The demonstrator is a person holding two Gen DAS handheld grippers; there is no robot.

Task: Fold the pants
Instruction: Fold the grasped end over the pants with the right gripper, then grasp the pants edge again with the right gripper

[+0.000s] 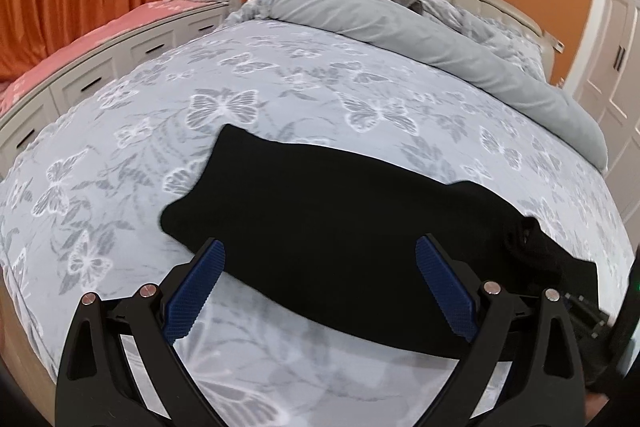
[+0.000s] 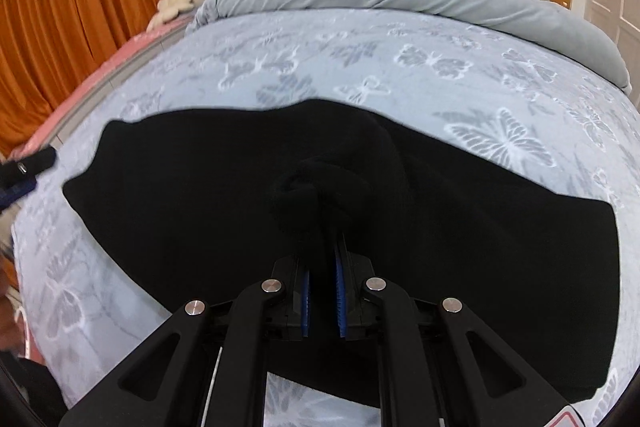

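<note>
Matt black cloth pants lie on a soft butterfly-print grey fabric bedspread; ribbed blue rubbery fingers sit in black plastic frames.

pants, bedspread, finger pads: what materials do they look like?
Pants: black, matte, soft knit or fleece by the look; it bunches thickly where the right gripper pinches it. Weave not resolvable.
Bedspread: pale grey-blue printed fabric with butterflies, slightly plush, matte; probably brushed cotton or flannel.
Finger pads on the open left gripper: blue with fine ribbed texture, likely rubber or moulded plastic.
</note>
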